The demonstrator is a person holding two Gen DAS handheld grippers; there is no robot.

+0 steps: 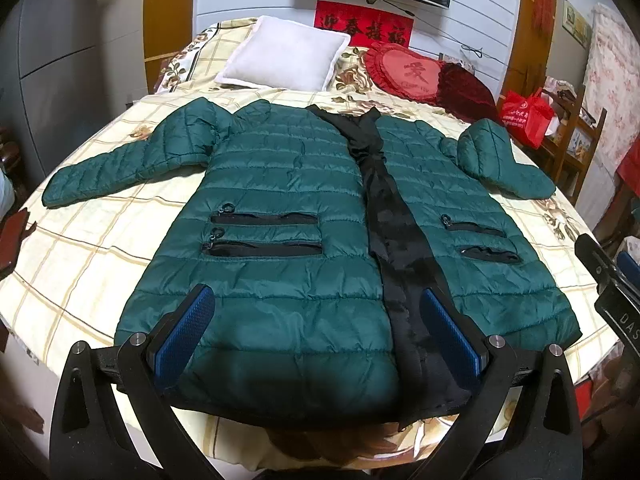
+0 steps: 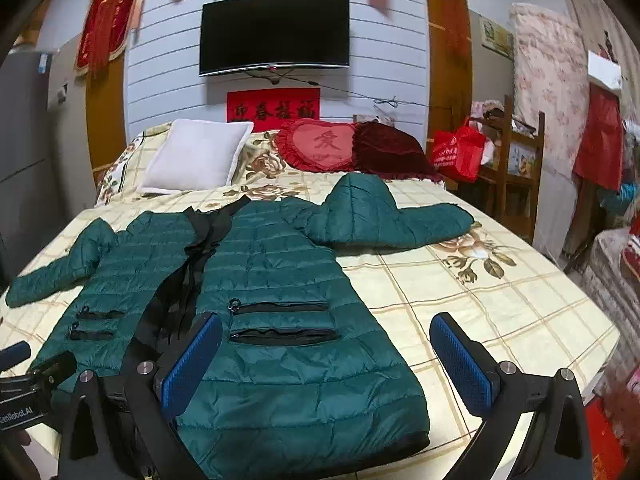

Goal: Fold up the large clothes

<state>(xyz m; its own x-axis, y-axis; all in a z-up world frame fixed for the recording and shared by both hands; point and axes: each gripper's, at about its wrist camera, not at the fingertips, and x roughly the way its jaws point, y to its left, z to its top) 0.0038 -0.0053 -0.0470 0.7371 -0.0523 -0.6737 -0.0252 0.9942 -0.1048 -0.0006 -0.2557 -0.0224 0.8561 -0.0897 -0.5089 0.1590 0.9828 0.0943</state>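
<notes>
A dark green quilted jacket (image 1: pixel 280 208) (image 2: pixel 280 272) lies front up on the bed, unzipped, with its black lining showing down the middle. Both sleeves are spread out to the sides; the right sleeve (image 2: pixel 384 220) bends at the elbow. My left gripper (image 1: pixel 320 320) hovers open above the hem, over the left front panel. My right gripper (image 2: pixel 326 344) is open too, above the right front panel near its lower pockets and outer edge. Neither holds any cloth. The right gripper's body (image 1: pixel 612 280) shows at the right edge of the left wrist view.
The bed (image 2: pixel 500 312) has a cream checked, flowered cover. A white pillow (image 2: pixel 196 156), a red heart cushion (image 2: pixel 320 144) and a dark red cushion (image 2: pixel 392 152) lie at its head. A red bag (image 2: pixel 458 152) and wooden rack (image 2: pixel 516 168) stand to the right. A television (image 2: pixel 274 34) hangs above.
</notes>
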